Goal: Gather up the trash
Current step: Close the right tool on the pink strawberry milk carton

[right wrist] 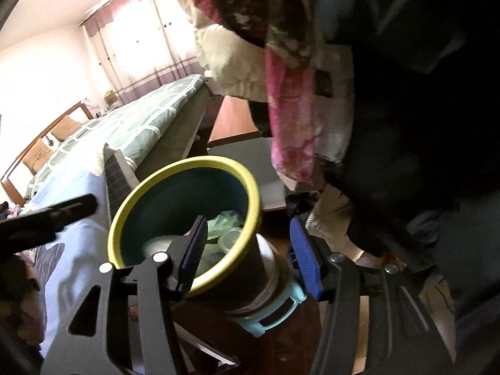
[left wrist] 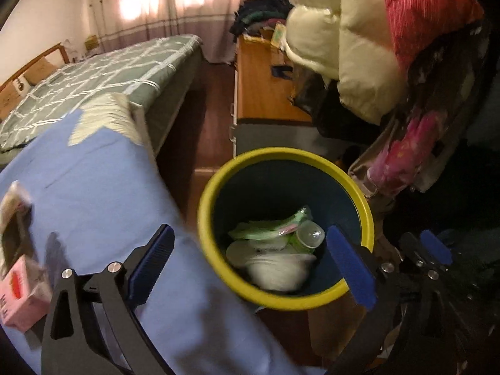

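Two claws hang over the bin, both spread wide and holding nothing. On the left, the left claw point(left wrist: 250, 265) tilts downward, its left finger over the blue sheet point(left wrist: 93, 187) of the near bed and its right finger crossing the yellow rim of the trash bin point(left wrist: 215, 268). A pink tissue box point(left wrist: 18, 293) lies on the sheet at the far left, well apart from the claw.

Between the blue sheet's edge and the wooden cabinet point(left wrist: 262, 84) runs a narrow strip of dark floor; the bin stands in it, close against the bed's side. Hanging coats point(left wrist: 359, 47) crowd the right side above the bin.

Inside the bin lie green wrappers, white tissue and a clear plastic bottle point(left wrist: 309, 234), directly between the left claw's fingers.

To the right, the right claw point(right wrist: 250, 256) straddles the bin's point(right wrist: 131, 212) near wall: its left finger is over the opening, its right finger outside, beside the bin's pale blue base.
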Motion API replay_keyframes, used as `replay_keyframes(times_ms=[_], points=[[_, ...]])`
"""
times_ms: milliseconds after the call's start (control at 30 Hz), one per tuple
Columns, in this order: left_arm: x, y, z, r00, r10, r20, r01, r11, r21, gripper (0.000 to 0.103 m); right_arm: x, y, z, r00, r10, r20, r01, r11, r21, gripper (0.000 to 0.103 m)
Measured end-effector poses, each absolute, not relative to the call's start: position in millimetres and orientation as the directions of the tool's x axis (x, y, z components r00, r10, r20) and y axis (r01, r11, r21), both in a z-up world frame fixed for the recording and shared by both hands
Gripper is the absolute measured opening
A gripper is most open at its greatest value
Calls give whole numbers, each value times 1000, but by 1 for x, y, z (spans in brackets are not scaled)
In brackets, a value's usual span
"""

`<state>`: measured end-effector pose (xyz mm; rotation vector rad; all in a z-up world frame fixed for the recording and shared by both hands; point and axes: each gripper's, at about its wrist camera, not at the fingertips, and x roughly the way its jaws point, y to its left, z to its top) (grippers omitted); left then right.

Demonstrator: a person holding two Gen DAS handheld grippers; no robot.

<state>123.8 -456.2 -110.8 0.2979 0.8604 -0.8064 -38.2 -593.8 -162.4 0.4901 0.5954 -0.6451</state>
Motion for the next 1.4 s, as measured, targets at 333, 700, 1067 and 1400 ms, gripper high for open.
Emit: replay_keyframes(times_ms=[333,700,1067,1400], points=[[120,-293,-75,560,-473,-681,580,810,-86,98,10,-531,-149,695,-325,-641,554,811,190,53],[136,-88,-88,753,-138,-644,148,988,-40,98,89,-430,-128,756,-172,-632,337,930,149,53],[161,23,-112,769,69,-636,-109,994,-24,98,163,-359,-131,727,-87,-681,196,977,85,53],[163,33,-123,757,54,-651,-130,989,-69,98,168,-334,-142,707,-19,-707,107,991,80,53]])
